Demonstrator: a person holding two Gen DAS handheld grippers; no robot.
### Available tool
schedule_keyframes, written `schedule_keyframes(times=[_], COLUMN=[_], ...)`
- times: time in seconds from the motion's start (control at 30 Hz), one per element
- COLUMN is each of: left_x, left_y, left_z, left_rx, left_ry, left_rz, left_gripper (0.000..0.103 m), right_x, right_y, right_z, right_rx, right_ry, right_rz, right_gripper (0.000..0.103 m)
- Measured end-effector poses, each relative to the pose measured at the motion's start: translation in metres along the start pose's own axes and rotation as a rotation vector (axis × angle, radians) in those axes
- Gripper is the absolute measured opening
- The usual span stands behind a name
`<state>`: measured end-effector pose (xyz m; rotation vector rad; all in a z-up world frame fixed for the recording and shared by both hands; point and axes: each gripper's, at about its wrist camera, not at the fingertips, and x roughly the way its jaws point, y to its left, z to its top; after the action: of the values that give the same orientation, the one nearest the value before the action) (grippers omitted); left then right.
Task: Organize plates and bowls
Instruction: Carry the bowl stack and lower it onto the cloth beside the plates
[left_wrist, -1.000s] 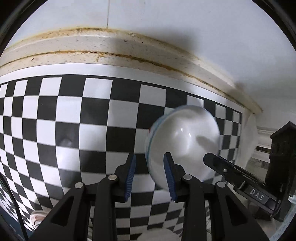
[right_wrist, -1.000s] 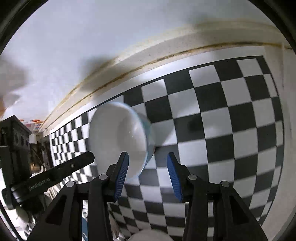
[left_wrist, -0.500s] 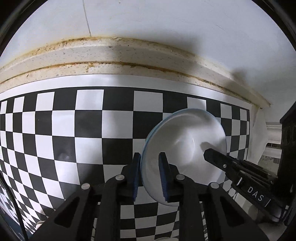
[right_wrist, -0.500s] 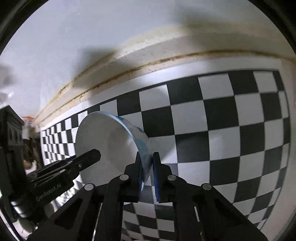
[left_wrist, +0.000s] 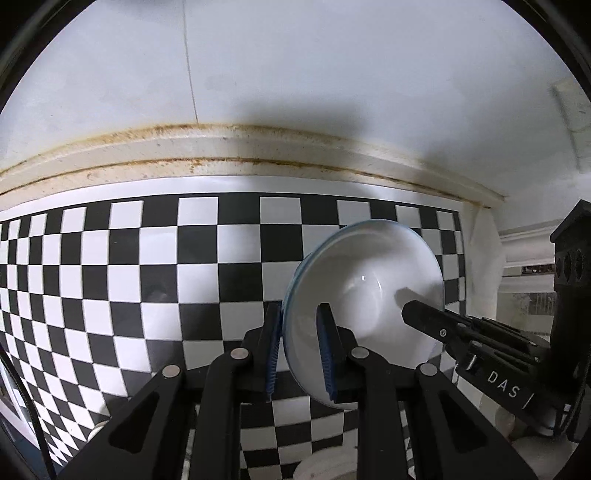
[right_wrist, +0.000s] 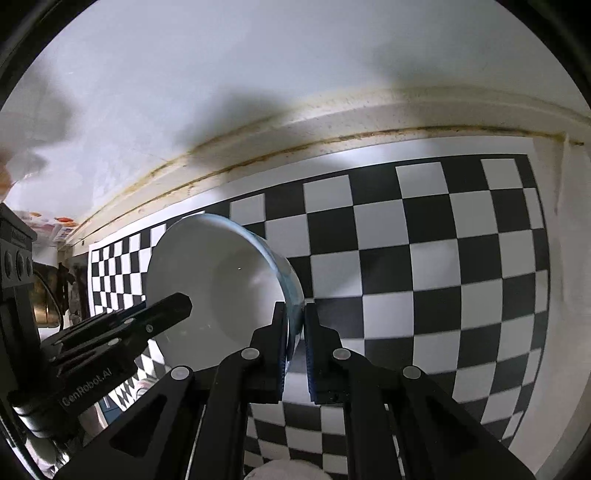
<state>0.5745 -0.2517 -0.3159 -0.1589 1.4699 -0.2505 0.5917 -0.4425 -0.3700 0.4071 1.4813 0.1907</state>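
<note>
A white bowl with a pale blue rim hangs above the checkered mat, gripped from both sides. My left gripper is shut on the bowl's left rim, one blue pad outside and one inside. In the right wrist view the same bowl shows its white inside, and my right gripper is shut on its right rim. Each gripper's black finger appears in the other's view, reaching into the bowl: the right one and the left one.
A black and white checkered mat covers the counter, ending at a stained cream backsplash ledge under a white wall. White dishes lie partly hidden below the grippers. Cluttered items sit at the mat's far left in the right wrist view.
Both grippers closed on the bowl's opposite rims. They then rose with it, so the mat looks farther away and more wall shows.
</note>
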Motion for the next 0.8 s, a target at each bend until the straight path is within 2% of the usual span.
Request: schedule_keyframes(times=[0.2, 0.5, 0.67, 0.8], left_x=[-0.042, -0.084, -0.090, -0.081], left_y=[-0.002, -0.014, -0.020, -0.023], left_z=[-0.024, -0.082, -0.120, -0.151], left_rx=[0.048, 0.098, 0.117, 0.134], left_ry=[-0.047, -0.088, -0.074, -0.026], left_rz=[0.002, -0.026, -0.042, -0.060], left_gripper=[0.017, 0.017, 0.017, 0.017], right_x=[-0.036, -0.086, -0.103, -0.106], right_y=[0.014, 0.029, 0.027, 0.014], right_z=[-0.026, -0.085, -0.130, -0.171], right_rx=[-0.011, -0.020, -0.008, 0.025], right_ry=[-0.046, -0.114, -0.132, -0.137], right_rz=[0.011, 0.014, 0.015, 0.023], right_gripper=[0.010, 0.010, 0.010, 0.010])
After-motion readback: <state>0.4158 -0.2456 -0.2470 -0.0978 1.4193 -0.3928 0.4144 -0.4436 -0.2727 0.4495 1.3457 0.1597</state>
